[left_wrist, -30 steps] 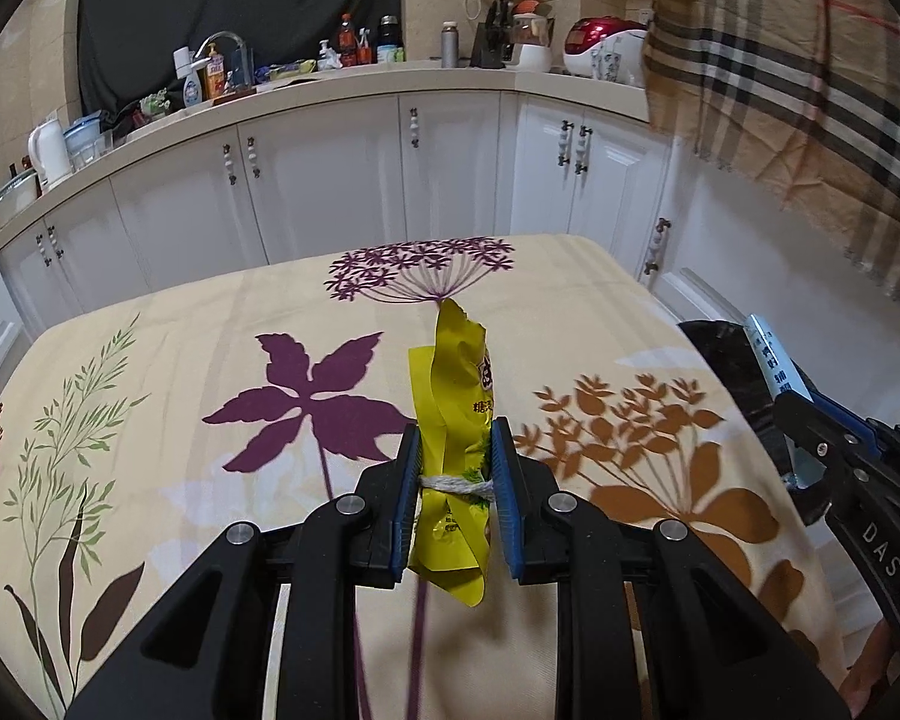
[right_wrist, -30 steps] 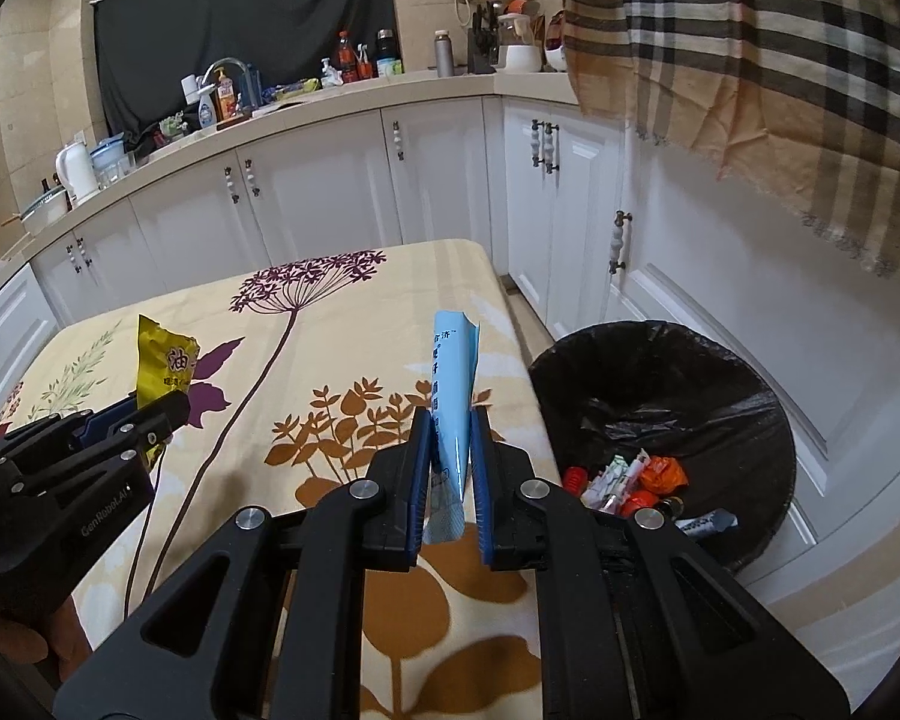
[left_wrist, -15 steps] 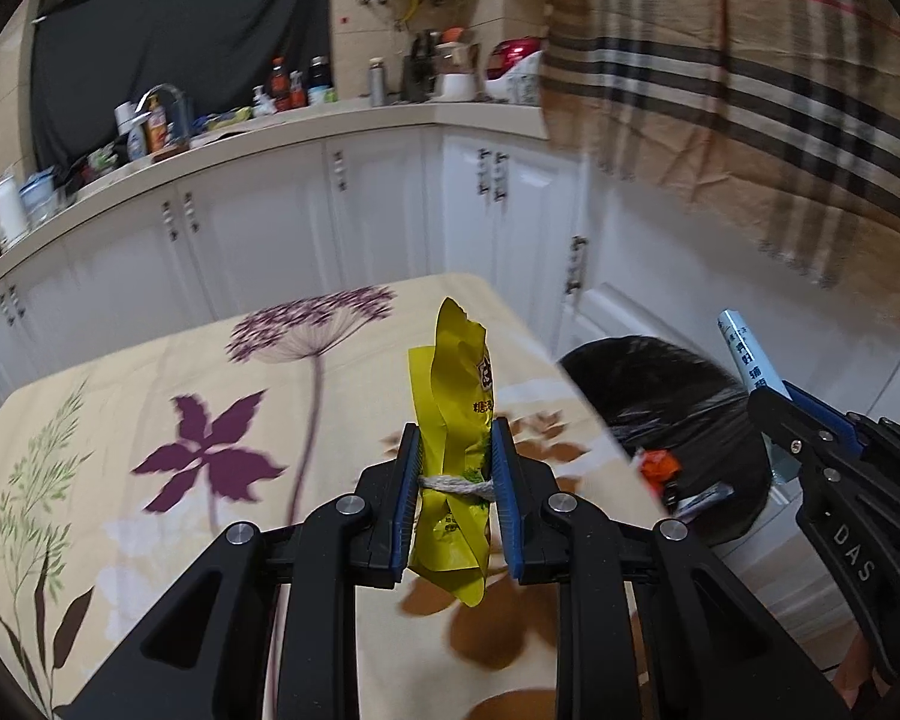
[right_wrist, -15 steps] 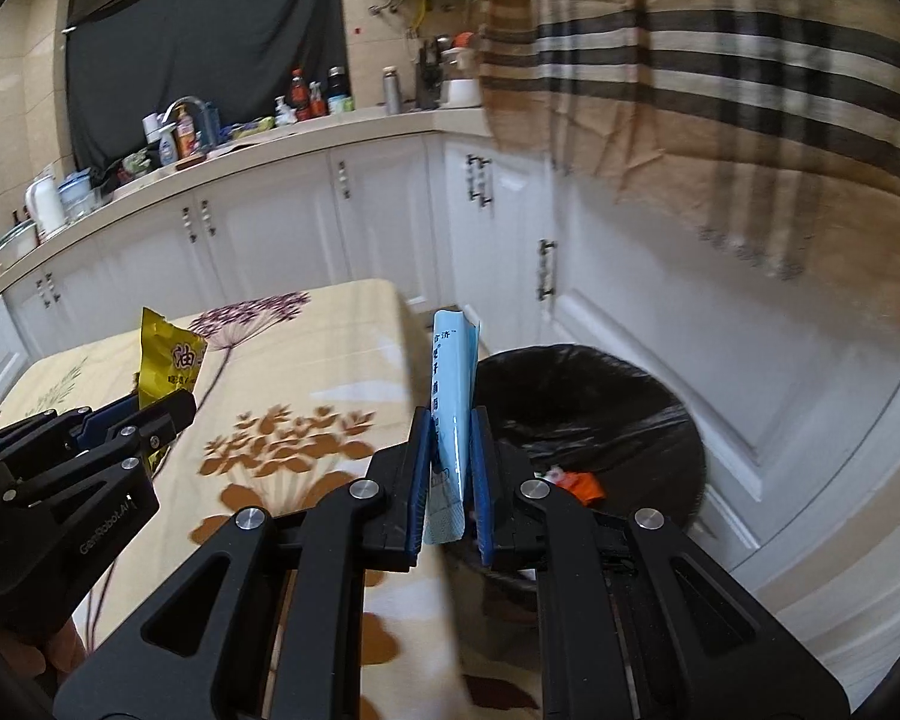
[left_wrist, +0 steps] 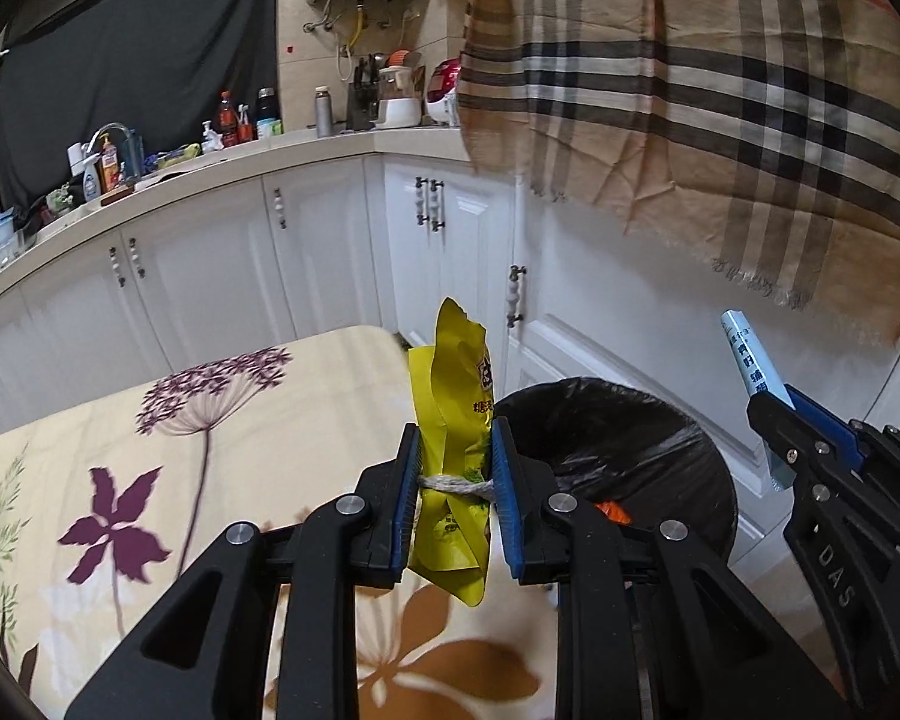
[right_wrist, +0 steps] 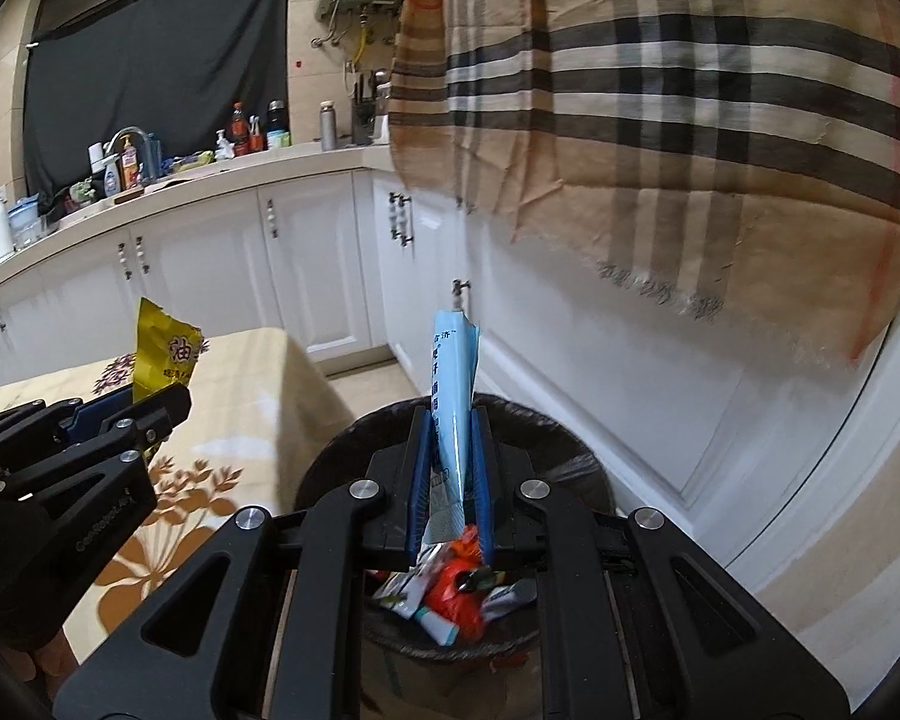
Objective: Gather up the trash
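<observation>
My left gripper (left_wrist: pixel 455 456) is shut on a yellow snack wrapper (left_wrist: pixel 450 420) and holds it over the table's right edge, just left of the black-lined trash bin (left_wrist: pixel 618 420). My right gripper (right_wrist: pixel 453 447) is shut on a light blue paper wrapper (right_wrist: pixel 453 384) and holds it directly above the trash bin (right_wrist: pixel 342 462), which contains red and white trash (right_wrist: pixel 456 588). The right gripper also shows in the left wrist view (left_wrist: pixel 774 420), and the left gripper shows in the right wrist view (right_wrist: pixel 150 402) with its yellow wrapper (right_wrist: pixel 162 348).
The table with a floral cloth (left_wrist: pixel 150 432) lies to the left of the bin. White cabinets (left_wrist: pixel 330 252) run behind and to the right. A plaid cloth (left_wrist: pixel 720 120) hangs above the bin. The counter (left_wrist: pixel 180 162) holds bottles and appliances.
Both grippers moved right, off the middle of the table toward the bin, still holding their wrappers. The right gripper is now over the bin's opening.
</observation>
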`<action>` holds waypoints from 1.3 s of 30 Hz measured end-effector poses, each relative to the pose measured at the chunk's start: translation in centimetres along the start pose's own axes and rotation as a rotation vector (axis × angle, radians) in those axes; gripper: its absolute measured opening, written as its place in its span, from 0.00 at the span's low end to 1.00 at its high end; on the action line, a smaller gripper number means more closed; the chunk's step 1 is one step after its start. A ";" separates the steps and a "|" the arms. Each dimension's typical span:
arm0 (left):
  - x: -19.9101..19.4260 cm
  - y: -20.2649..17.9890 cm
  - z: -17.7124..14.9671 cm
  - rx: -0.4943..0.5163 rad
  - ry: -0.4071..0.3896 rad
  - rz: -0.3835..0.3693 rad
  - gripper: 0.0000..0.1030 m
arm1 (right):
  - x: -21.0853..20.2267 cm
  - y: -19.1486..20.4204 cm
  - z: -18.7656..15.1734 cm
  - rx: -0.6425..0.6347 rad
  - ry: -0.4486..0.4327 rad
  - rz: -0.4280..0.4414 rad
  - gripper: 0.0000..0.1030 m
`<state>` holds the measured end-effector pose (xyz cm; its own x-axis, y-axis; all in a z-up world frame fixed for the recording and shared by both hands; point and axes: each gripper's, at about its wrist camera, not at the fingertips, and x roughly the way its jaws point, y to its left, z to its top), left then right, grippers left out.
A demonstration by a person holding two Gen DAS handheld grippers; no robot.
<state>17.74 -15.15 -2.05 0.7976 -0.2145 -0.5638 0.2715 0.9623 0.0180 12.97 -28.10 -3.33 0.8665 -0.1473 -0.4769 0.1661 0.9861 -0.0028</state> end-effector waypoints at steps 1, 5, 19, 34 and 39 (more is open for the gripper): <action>0.3 -0.3 0.1 0.000 -0.002 -0.003 0.23 | 0.2 -0.3 0.0 0.001 -0.006 -0.007 0.13; 1.9 -1.6 0.5 0.012 -0.003 -0.006 0.23 | 1.3 -0.9 0.0 -0.001 -0.019 -0.023 0.13; 6.8 -3.8 1.1 0.028 0.071 -0.021 0.24 | 5.3 -2.8 0.0 0.031 0.000 -0.049 0.14; 7.6 -3.8 1.1 0.026 0.089 -0.019 0.52 | 6.5 -3.2 -0.3 0.049 0.006 -0.093 0.49; 7.1 -3.1 1.4 0.009 0.076 -0.017 0.56 | 5.9 -3.3 -0.1 0.070 0.010 -0.109 0.60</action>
<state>23.31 -19.93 -4.97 0.7496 -0.2174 -0.6252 0.2899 0.9570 0.0148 17.50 -32.19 -6.21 0.8370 -0.2524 -0.4855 0.2919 0.9564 0.0061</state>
